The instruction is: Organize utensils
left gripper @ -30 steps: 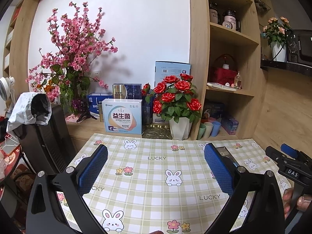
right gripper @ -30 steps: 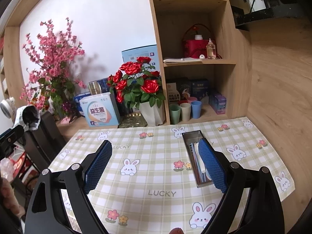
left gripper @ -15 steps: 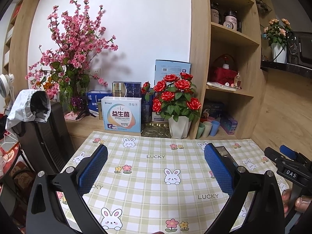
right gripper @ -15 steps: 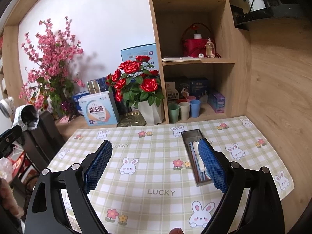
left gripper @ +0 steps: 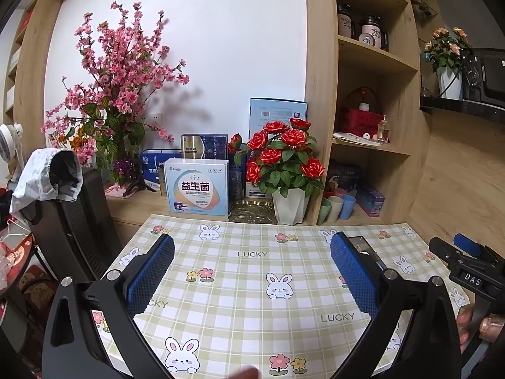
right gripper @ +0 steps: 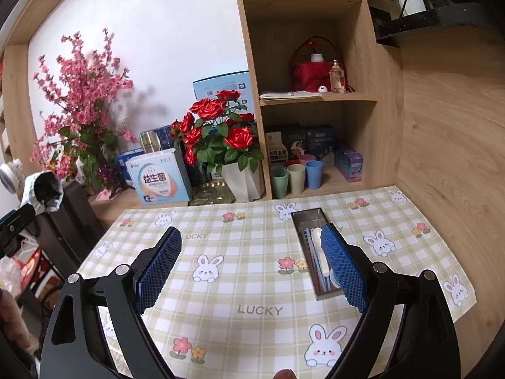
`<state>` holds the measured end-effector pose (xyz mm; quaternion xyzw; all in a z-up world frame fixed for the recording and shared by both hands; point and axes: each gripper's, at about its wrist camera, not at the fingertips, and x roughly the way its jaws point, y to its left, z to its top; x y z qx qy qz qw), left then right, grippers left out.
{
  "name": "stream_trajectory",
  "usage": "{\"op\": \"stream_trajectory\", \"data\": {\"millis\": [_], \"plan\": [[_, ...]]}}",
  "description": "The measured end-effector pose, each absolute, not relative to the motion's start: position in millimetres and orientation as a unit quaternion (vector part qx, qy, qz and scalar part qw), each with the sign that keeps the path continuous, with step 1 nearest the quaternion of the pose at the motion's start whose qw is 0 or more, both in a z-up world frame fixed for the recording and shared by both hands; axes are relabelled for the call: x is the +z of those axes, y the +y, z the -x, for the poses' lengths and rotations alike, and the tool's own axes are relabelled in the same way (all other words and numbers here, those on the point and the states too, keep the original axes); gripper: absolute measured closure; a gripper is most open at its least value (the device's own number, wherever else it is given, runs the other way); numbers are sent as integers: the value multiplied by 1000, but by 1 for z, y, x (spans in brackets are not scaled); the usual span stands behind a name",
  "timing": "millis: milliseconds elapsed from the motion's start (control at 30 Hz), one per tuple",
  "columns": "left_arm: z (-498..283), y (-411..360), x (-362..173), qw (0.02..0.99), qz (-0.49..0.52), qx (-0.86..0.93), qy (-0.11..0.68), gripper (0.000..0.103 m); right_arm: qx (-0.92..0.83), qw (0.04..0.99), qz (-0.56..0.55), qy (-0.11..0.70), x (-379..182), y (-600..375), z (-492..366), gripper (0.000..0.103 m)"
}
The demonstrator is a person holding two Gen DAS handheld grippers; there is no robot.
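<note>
Left wrist view
Edges and room: the green-and-cream checked tablecloth with rabbits and flowers [left gripper: 252,284] runs from a wooden ledge at the far side to the near edge; its middle is bare. The left edge drops beside a black chair with a grey cloth over its back [left gripper: 63,195].
Left gripper [left gripper: 252,279]: black frame with blue ribbed pads, held level above the cloth and pointing at the far wall; the jaws stand wide apart with nothing between them.
Right gripper [left gripper: 467,265]: seen from the side at the right edge, a black body lettered DAS with a blue pad tip; fingertips of the hand that holds it [left gripper: 483,325] show below. How far it is open cannot be told here.
Tray: the narrow rectangular steel tray [left gripper: 363,246] lies on the right part of the cloth, mostly hidden behind the right pad.
Count: three plastic cups [left gripper: 336,207] on the lowest shelf, one white pot of red roses [left gripper: 288,177] on the ledge.

Right wrist view
Edges and room: the cloth's right edge meets a wooden wall; open cloth lies left of the tray.
Right gripper [right gripper: 251,267]: above the near cloth, jaws wide open and empty, right pad overlapping the tray's near end.
Tray [right gripper: 307,216]: lies lengthwise, near to far, right of centre, apart from the cloth's edges.
Utensils: a white spoon [right gripper: 317,240] lies inside it with thin coloured sticks [right gripper: 311,252]; their number cannot be told.
</note>
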<state>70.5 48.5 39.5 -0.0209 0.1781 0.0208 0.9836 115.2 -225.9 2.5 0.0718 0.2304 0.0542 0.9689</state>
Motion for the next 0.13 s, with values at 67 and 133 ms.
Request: {"op": "stream_trajectory", "data": {"millis": [67,133], "plan": [[-70,50,41,984,20,23,177,6,54,969,-72,229,3,-226,-115,16],[-70,52,42,984,23,24,177,6,52,969,-73,231,2,-226,-116,16]]}}
